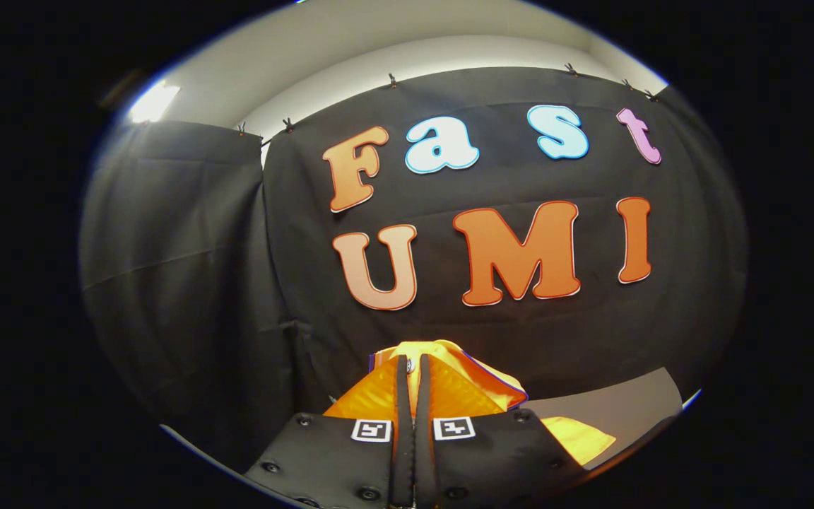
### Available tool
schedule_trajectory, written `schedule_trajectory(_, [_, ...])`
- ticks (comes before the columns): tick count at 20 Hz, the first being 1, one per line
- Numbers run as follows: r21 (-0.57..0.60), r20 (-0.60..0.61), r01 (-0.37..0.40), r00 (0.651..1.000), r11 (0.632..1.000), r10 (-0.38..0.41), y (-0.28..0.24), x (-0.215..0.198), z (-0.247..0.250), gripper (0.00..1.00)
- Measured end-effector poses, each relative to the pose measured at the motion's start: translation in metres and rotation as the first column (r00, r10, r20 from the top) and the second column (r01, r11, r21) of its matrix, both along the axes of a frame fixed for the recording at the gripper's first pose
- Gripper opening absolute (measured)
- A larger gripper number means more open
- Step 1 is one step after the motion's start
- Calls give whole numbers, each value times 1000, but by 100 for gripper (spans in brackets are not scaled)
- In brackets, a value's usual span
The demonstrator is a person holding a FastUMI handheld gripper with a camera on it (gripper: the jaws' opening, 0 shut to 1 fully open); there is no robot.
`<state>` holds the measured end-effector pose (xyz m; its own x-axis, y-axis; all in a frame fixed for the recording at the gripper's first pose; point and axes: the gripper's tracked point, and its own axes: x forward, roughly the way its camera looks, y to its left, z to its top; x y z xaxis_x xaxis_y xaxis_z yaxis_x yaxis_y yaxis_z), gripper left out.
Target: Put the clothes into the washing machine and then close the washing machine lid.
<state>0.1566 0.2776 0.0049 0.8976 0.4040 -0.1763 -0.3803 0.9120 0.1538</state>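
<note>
Orange fabric, thin and glossy-looking, is bunching up around the gripper [413,403]: this is the garment [449,392], and it is riding high in front of the booth's black cloth wall [188,283]. The jaws are standing almost together, with only a thin dark slit between them, and a fold of the cloth appears to be running into that slit, so I am judging them to be pinching the garment; the exact contact is hidden by the fabric draping over the tips. From the jaws the cloth is peaking toward 12 o'clock, with a narrow dark trim showing along its edge, and it is spilling down toward 4 o'clock, where a loose flap is hanging over the pale bench [626,403].

As for handling, the garment is looking light, limp and probably a little slippery. It is holding no shape of its own, so whatever is not gripped is going to trail and swing. A pinch on a doubled fold or a seam is likely to hold better than a single layer, and a hold near the middle of the bundle should keep the hanging ends short enough to clear a drum opening.
</note>
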Motion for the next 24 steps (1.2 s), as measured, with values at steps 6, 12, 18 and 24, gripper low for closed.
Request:
schedule_trajectory(6, [-25,-5,-47,999,999,47,34,0,-10,8])
schedule_trajectory(12, [-11,-43,-111,993,994,111,76,3,-30,8])
schedule_trajectory(18, [13,-69,-164,984,986,165,112,12,-50,8])
schedule_trajectory(24, [44,-105,-161,981,986,165,123,27,-70,9])
